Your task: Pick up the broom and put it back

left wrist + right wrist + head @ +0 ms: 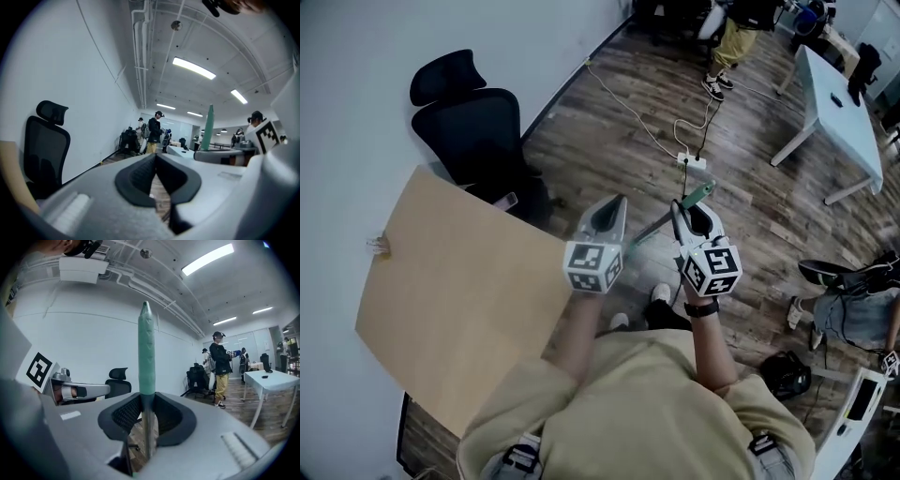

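Observation:
The broom's green grip (pixel 146 352) stands upright between the pads of my right gripper (pixel 147 401), which is shut on the thin metal shaft (pixel 148 432) just below it. In the head view the green grip (pixel 700 193) sticks out past my right gripper (pixel 685 215). The shaft (pixel 647 231) slants down to the left behind my left gripper (pixel 617 204). The broom's head is hidden. My left gripper (pixel 155 159) has its pad tips touching and holds nothing. From the left gripper view the green grip (pixel 207 124) shows to the right.
A black office chair (pixel 478 131) and a big brown cardboard sheet (pixel 459 291) stand by the white wall on the left. A power strip (pixel 694 164) with cables lies on the wooden floor ahead. A white table (pixel 844 103) and people are at the right and far end.

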A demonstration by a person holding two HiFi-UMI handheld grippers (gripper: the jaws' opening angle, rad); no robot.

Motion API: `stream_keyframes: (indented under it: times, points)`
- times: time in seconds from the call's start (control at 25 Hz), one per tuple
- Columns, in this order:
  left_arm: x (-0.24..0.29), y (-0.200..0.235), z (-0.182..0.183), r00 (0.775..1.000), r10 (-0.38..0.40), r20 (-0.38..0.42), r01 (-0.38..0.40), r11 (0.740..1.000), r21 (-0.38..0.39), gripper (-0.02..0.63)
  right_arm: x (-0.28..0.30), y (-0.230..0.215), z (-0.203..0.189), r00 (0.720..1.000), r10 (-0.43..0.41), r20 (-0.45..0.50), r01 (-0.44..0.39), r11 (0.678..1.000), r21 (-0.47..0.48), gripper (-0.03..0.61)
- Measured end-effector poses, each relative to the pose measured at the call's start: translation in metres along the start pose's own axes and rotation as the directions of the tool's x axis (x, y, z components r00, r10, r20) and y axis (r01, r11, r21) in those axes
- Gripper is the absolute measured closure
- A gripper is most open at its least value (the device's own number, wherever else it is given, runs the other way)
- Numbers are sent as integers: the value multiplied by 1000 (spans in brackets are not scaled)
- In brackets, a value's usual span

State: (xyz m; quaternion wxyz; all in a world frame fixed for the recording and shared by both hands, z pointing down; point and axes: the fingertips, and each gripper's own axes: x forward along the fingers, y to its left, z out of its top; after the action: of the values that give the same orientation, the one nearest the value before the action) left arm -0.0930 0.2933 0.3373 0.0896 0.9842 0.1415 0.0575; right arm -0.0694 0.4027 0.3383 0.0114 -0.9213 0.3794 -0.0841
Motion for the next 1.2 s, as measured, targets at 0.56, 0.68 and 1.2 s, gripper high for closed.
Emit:
stream_keyframes:
  times: [0.56, 0.68, 1.2]
  points:
    - [217, 56, 32, 976, 216, 38, -218, 974, 59, 611, 184, -139, 47, 960, 279, 26, -278, 960, -40, 486]
    - [252, 59, 39, 968, 249, 38, -252, 963, 93, 611, 213, -164, 55, 944, 326, 47, -325, 945, -41, 484]
    - [350, 185, 33, 942, 334, -27, -333, 942, 34, 611, 386, -205, 40, 922, 386, -25, -386, 922, 5, 486]
